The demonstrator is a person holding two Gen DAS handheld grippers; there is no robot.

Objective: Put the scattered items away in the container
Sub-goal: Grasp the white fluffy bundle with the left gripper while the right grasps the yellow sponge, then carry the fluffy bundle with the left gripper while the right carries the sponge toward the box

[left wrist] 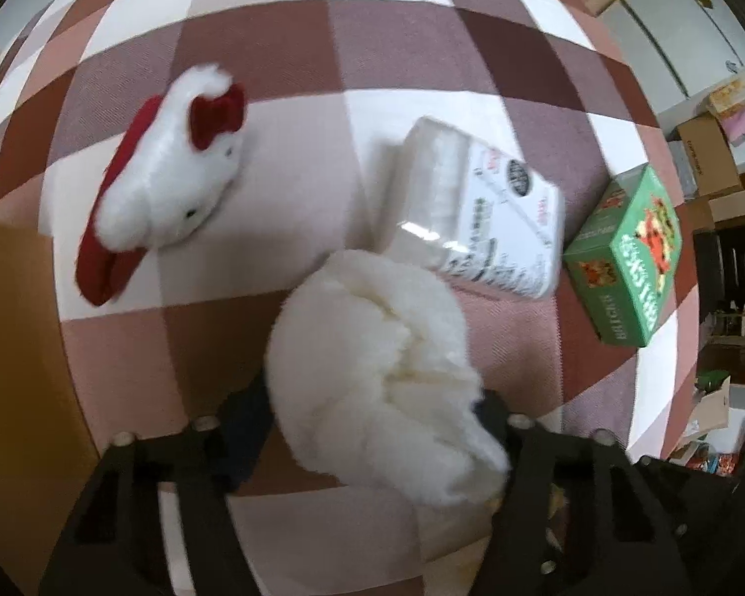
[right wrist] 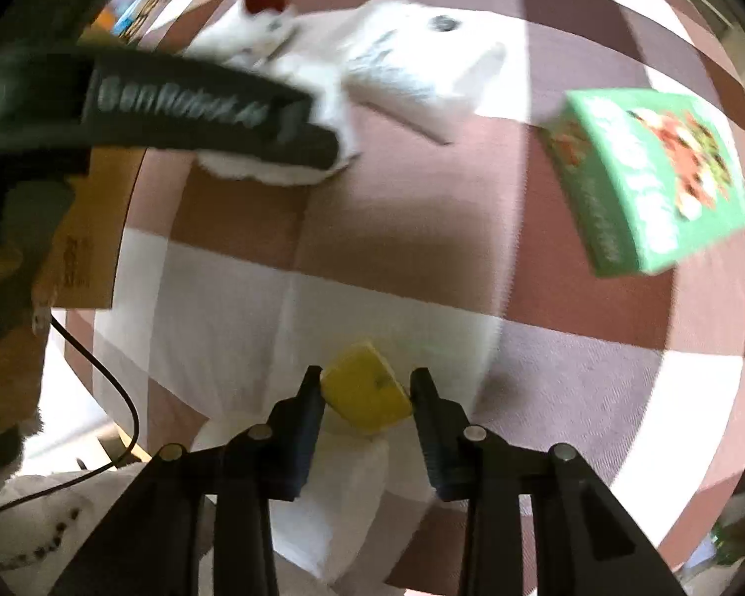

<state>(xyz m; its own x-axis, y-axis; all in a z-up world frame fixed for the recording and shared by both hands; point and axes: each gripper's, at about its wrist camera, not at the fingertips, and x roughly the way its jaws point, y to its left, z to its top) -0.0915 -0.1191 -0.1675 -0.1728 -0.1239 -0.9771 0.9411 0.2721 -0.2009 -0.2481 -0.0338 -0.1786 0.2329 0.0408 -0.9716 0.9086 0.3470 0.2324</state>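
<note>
"GenRobot.AI" lettering on left gripper (right wrist: 283, 119) body; green box (left wrist: 626, 258) text unreadable.

Both grippers were black plastic. The left gripper (left wrist: 372, 422) had broad ribbed arms with long cut-out slots, round silver screw heads near the finger roots, and dark blue pads (left wrist: 246, 432) on the fingers. The right gripper (right wrist: 367, 397) matched it: forked black arms, four silver screws, dark blue pads (right wrist: 300, 442). Grey lettering ran along the left gripper's black side, and a thin black cable (right wrist: 109, 387) trailed nearby.
</note>
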